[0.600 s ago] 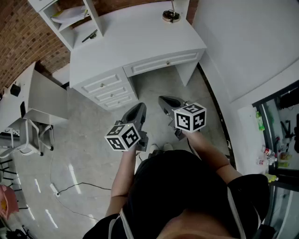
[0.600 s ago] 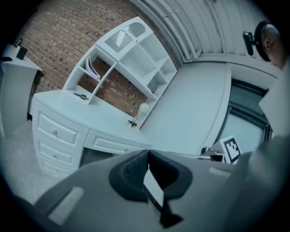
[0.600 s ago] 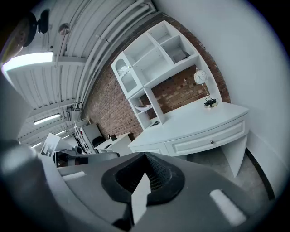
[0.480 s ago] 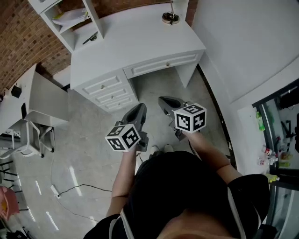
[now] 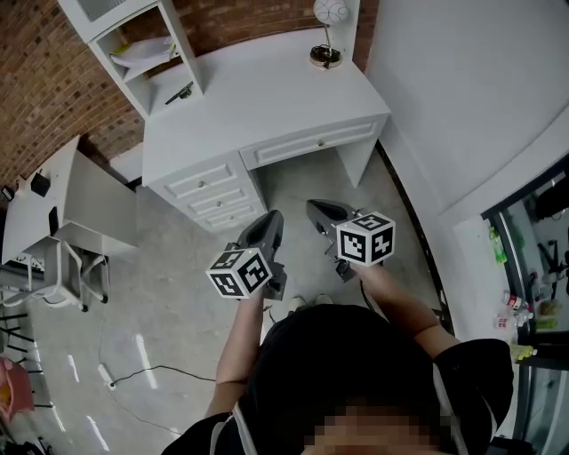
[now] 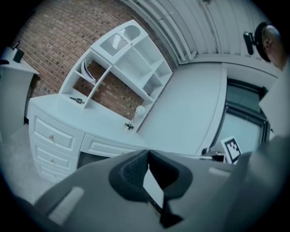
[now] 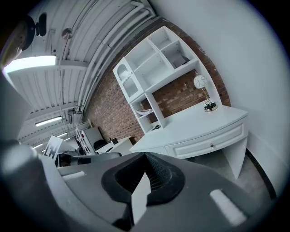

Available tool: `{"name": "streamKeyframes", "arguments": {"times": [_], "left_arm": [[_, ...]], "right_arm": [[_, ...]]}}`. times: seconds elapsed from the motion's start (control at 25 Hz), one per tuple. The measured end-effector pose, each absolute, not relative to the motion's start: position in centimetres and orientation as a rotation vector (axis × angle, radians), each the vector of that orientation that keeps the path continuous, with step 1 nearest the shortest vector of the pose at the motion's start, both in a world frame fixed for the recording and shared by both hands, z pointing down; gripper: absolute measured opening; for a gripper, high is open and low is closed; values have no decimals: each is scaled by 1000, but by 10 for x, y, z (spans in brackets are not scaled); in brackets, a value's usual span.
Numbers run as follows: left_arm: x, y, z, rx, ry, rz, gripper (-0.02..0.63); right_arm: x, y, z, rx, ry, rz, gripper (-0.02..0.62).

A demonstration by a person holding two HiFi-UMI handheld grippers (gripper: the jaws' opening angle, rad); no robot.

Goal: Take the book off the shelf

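Observation:
A white book (image 5: pixel 142 51) lies tilted in a lower cubby of the white shelf unit (image 5: pixel 124 18) at the desk's back left. The same book (image 6: pixel 87 72) shows in the left gripper view and, small, the book (image 7: pixel 144 110) in the right gripper view. My left gripper (image 5: pixel 269 219) and right gripper (image 5: pixel 316 210) are held side by side over the floor in front of the desk (image 5: pixel 258 98), well short of the shelf. The left gripper (image 6: pixel 147 152) is shut and holds nothing. The right gripper (image 7: pixel 145 155) is likewise shut with nothing in it.
A small globe lamp (image 5: pixel 327 35) stands at the desk's back right. A dark pen-like thing (image 5: pixel 180 91) lies by the shelf foot. Drawers (image 5: pixel 209 182) fill the desk's left side. A side table (image 5: pixel 62 204) stands left, a white wall (image 5: pixel 462 89) right, and a cable (image 5: pixel 133 378) crosses the floor.
The desk and shelf sit slightly lower in the head view and more of the shelf shows. Both grippers keep their pose side by side, still shut.

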State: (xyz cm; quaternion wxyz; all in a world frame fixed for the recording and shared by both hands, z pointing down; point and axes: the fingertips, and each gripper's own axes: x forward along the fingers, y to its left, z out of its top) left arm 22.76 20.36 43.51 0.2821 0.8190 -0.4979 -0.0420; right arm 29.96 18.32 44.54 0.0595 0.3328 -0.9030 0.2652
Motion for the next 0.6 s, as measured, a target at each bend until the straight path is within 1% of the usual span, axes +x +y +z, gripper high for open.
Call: {"name": "streamKeyframes", "arguments": {"times": [0.36, 0.6], "left_arm": [[230, 198, 430, 2201, -1337, -123, 6], [217, 195, 433, 2185, -1357, -119, 6]], "right_arm": [[294, 179, 444, 959, -2732, 793, -8], [279, 173, 445, 923, -2732, 792, -8]]}}
